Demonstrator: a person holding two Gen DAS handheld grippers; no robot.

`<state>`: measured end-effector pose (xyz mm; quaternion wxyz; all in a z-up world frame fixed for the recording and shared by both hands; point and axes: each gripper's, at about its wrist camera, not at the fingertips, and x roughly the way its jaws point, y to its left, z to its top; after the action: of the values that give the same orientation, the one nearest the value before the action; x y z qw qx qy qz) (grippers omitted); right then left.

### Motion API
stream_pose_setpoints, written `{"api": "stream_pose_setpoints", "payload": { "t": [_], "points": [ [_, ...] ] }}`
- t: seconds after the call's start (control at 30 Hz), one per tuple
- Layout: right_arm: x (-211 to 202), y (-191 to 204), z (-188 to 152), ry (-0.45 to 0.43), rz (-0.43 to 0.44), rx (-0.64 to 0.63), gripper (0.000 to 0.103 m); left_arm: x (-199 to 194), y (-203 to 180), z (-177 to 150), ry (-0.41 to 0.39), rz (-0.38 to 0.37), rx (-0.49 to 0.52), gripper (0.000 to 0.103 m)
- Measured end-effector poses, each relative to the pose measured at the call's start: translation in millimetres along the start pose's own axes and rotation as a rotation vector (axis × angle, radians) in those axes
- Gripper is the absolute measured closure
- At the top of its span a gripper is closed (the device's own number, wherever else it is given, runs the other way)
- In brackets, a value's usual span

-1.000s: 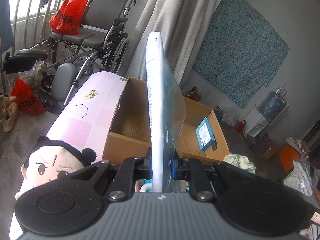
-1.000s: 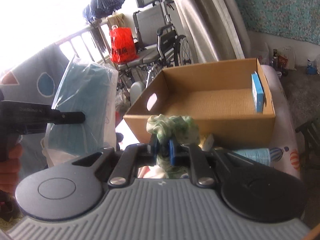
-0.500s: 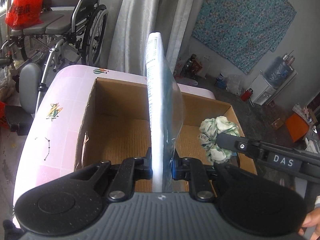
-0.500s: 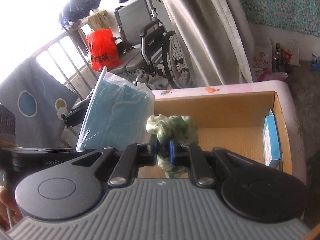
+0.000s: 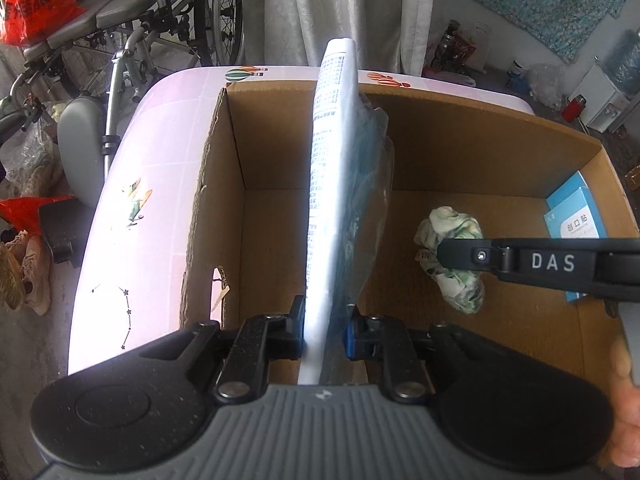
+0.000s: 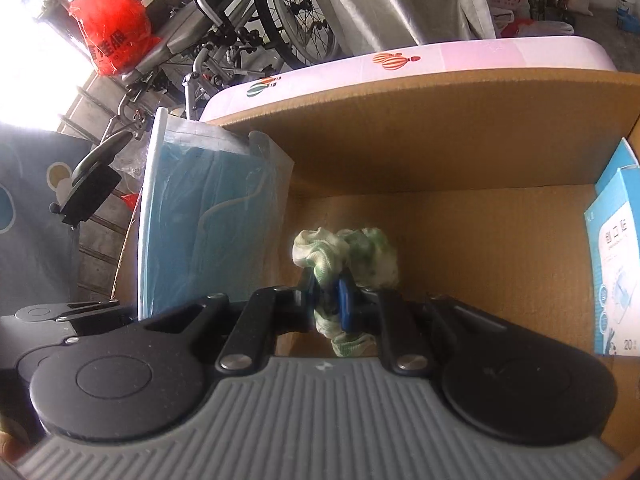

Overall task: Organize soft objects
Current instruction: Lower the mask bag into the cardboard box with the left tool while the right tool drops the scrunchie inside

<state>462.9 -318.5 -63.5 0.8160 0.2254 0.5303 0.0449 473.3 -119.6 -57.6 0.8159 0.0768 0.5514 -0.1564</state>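
Left wrist view looks down into an open cardboard box (image 5: 460, 152), the landmark here, which sits on a pink patterned table (image 5: 160, 168). Left of the box, beyond the table's edge, stands a wheelchair (image 5: 168, 12) with a red plastic bag (image 5: 32, 4) on its seat. Over the box's left half, the left tongs (image 5: 323, 334) are clamped on a clear packet of blue face masks (image 5: 340, 184), held on edge and pointing toward the box's far wall. Right of the packet, over the box floor, the right tongs (image 5: 448, 254) reach in from the right side, pinched tight on a crumpled green-and-white cloth (image 5: 452, 256). At the box's right wall a small blue carton (image 5: 572, 220) leans, partly behind that tool.

Right wrist view shows the same order: packet (image 6: 212, 224) at the box's (image 6: 440, 128) left side, cloth (image 6: 348, 260) squeezed between the right tongs (image 6: 326, 300) at the middle, blue carton (image 6: 616, 268) against the right wall. Whether the cloth touches the floor I cannot tell.
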Motion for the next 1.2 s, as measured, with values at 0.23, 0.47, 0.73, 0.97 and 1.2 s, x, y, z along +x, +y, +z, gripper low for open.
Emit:
{"api": "stream_pose_setpoints", "payload": {
  "t": [0.23,0.47,0.73,0.97,1.2],
  "points": [
    [30,19,-1,0.047,0.058,0.034,0.092,-16,8,3,0.004,0.071,-0.012,0.084],
    [46,44,-1,0.059,0.062,0.021,0.091,-18,21,4,0.016,0.05,-0.053,0.08],
    [44,41,-1,0.029,0.077,0.036,0.089,-43,20,-2,-0.138,0.046,-0.03,0.067],
    [45,31,-2,0.011,0.187,0.103,0.073,-71,19,-5,-0.267,0.084,-0.01,0.049],
    [14,33,-3,-0.05,0.173,0.058,0.045,-89,23,-21,-0.295,0.043,-0.031,0.038]
  ]
}}
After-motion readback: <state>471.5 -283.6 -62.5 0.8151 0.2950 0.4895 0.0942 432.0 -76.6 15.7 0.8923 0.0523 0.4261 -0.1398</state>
